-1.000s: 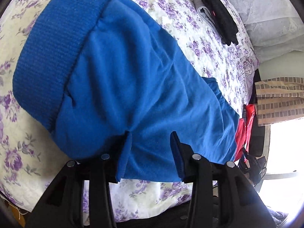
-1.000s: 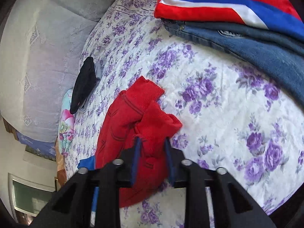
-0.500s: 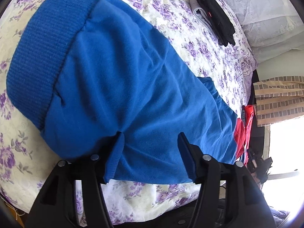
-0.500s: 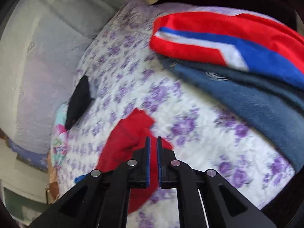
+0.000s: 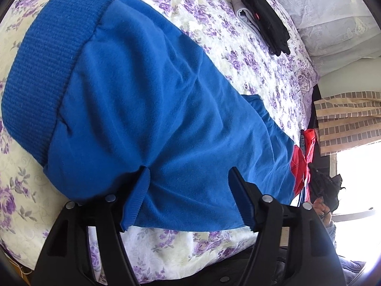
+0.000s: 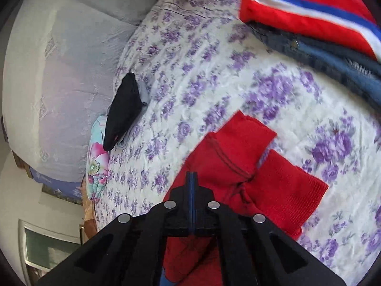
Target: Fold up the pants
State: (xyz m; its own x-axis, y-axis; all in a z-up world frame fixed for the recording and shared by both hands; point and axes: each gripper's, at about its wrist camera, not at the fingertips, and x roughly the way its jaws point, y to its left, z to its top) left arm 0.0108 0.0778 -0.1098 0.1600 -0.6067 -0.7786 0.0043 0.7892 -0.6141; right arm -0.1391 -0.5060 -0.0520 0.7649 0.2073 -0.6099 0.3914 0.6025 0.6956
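The blue pants (image 5: pixel 147 109) lie folded along the near edge of the floral bedspread (image 5: pixel 214 21). The left gripper (image 5: pixel 190 188), jaws just widened, straddles their hem without pressing it. The right gripper (image 6: pixel 191 186), jaws together and empty, hovers over red pants (image 6: pixel 240 166).
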